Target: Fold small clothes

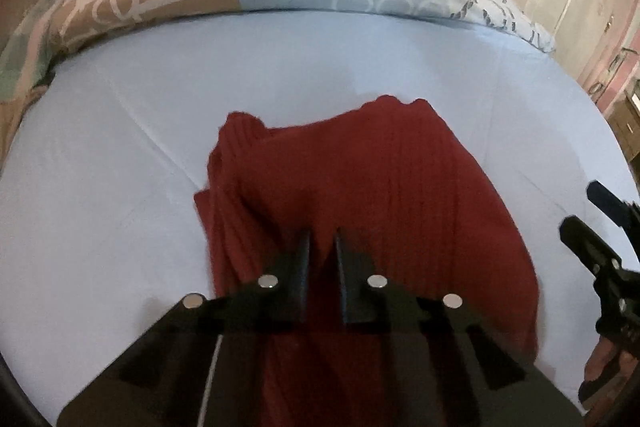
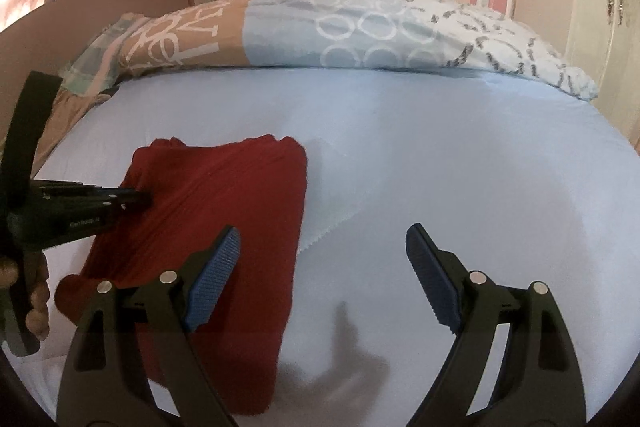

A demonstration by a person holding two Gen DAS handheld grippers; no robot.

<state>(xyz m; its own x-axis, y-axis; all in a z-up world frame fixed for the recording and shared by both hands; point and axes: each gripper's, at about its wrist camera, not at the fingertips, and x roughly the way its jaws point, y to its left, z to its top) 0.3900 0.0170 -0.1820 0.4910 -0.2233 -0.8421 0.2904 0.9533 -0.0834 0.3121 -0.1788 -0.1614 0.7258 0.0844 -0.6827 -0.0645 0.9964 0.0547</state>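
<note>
Bedroom, pink-striped wallpaper across the top of both views, pale blue bed sheet (image 2: 440, 155) as work surface, patterned duvet (image 2: 340, 31) bunched along the far edge.

Red ribbed garment (image 2: 224, 211) lies lower left in the right wrist view and centre in the left wrist view, partly folded into a rough rectangle, layers bunched on its left edge.

Left gripper (image 1: 322, 243) has its fingers nearly together over the cloth, only a thin slit between; probably pinching red fabric, but I cannot tell for sure. Right gripper (image 2: 322, 279) is spread wide, holding nothing, hovering over bare sheet just beside the garment's right edge; blue ridged pads (image 2: 216, 283) show.

Judgement: knit is light, soft, stretchy, droops when lifted, grippy not slippery. Best hold: a corner or hem edge, 1 per gripper, not the middle.
</note>
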